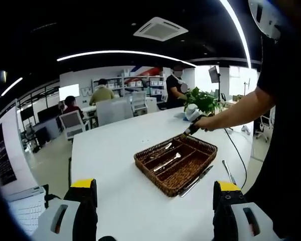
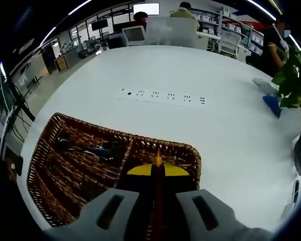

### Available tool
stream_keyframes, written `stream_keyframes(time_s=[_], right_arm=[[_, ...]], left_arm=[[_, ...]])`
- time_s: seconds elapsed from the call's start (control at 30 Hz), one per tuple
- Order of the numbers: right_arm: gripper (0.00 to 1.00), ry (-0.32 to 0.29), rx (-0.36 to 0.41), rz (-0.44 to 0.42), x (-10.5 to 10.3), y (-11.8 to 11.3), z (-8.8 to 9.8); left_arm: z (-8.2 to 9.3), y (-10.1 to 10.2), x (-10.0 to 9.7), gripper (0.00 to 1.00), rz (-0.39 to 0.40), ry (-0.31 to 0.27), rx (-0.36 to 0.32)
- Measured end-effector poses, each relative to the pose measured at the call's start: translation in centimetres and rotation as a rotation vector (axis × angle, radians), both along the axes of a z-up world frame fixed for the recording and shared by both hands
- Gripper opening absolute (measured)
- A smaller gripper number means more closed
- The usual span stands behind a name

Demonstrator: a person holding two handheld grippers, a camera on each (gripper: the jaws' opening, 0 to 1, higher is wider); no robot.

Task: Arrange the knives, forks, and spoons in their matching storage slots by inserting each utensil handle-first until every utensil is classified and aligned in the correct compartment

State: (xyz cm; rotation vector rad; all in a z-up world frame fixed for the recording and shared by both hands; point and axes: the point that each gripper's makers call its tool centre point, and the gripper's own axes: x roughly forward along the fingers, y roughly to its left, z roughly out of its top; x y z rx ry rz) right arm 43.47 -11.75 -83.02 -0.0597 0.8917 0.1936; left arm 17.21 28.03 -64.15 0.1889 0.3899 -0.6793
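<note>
A brown wicker basket (image 1: 190,176) with long compartments lies on the white table (image 1: 110,150). Two silver utensils (image 1: 166,161) lie in its slots. Beside its near edge a dark-handled knife (image 1: 196,181) rests on the table, and another utensil (image 1: 229,172) lies further right. My left gripper (image 1: 154,187) hangs well back from the basket, jaws wide apart and empty. My right gripper (image 2: 158,170) is over the basket (image 2: 90,125), shut on a thin brown-tipped utensil (image 2: 158,159) seen edge-on. Dark-handled utensils (image 2: 93,149) lie in the left compartment.
A person's arm (image 1: 241,110) reaches from the right to the right gripper (image 1: 193,125) at the basket's far corner. A socket strip (image 2: 163,96) is set into the table. A potted plant (image 1: 204,100) stands at the far right. Seated people and chairs are behind.
</note>
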Motion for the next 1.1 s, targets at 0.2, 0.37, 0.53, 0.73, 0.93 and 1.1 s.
stream_keyframes(time_s=[0.2,0.37,0.53,0.73,0.93,1.1], right_arm=[[0.02,0.026,-0.012,0.008,-0.2,0.7,-1.3],[0.02,0.044,-0.019,0.003,-0.1,0.5,-2.4],[0.03,0.061,-0.018,-0.012,-0.2,0.1,-3.5],[0.03,0.039,-0.022,0.002,0.2,-0.1,-3.4],[0.04,0.027,-0.033,0.023,0.3,-0.2,-3.5],[0.19,-0.031,-0.071,0.068,1.0,-0.7,-2.8]], left_arm=[[-0.4,-0.3,-0.6,1.0,0.003,0.013,0.0],[-0.4,-0.4,-1.2,1.0,0.005,0.017,0.008],[-0.4,-0.3,-1.6,1.0,0.013,0.017,0.015],[-0.8,-0.5,-2.0,1.0,0.01,0.021,0.019],[-0.5,-1.1,-1.5,1.0,0.005,0.008,0.02],[-0.3,-1.7,-1.5,1.0,-0.008,0.013,0.012]])
